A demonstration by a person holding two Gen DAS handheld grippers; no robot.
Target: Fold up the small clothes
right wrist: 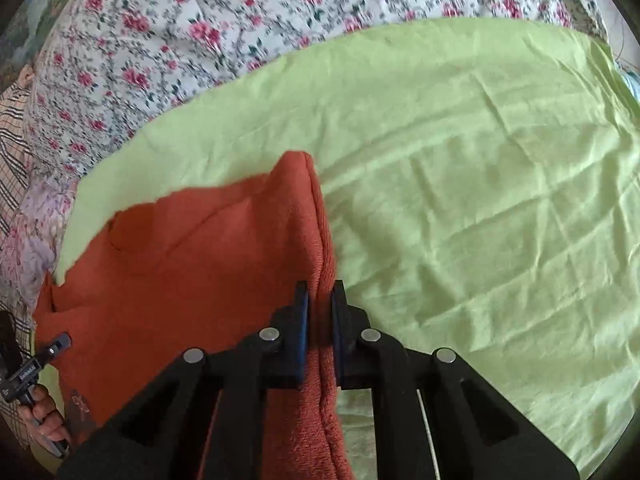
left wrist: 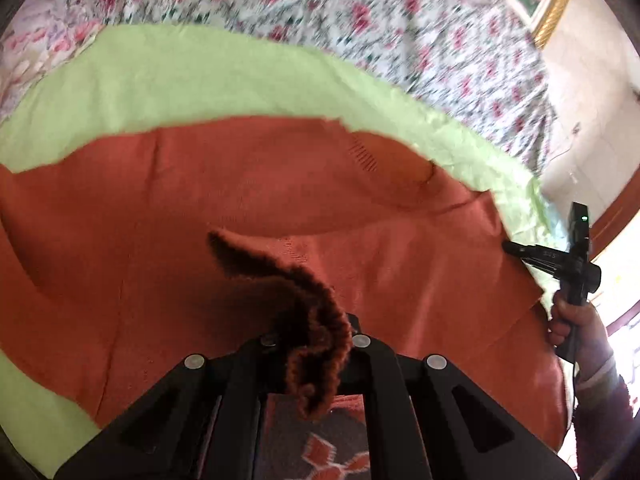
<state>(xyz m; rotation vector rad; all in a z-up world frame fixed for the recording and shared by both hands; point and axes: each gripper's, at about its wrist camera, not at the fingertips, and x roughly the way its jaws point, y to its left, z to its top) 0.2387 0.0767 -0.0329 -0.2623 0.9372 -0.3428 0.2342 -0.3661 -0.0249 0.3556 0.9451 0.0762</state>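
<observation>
The rust-orange knit garment (left wrist: pixel 248 208) is lying spread on a light green cloth (right wrist: pixel 460 168) over the floral bedspread (right wrist: pixel 168 40).

Left gripper (left wrist: pixel 316 340): jaws are closed on a bunched, fuzzy edge of the garment, which is rising in a ridge straight ahead of them; the rest of the knit is fanning out flat beyond and to both sides.

Right gripper (right wrist: pixel 320 320): jaws are clamping the garment's thick folded side edge, which is running forward from between the blue pads (right wrist: pixel 303 320); bare green cloth is lying to their right, the garment body to their left.

Step in hand, as I judge it: carrying two pinched edges over to make a fold. To do it well, both hands should be lifting together and keeping the edge taut between them, so the knit is not sagging or dragging the green cloth. The landing edges should be lining up before release.
</observation>
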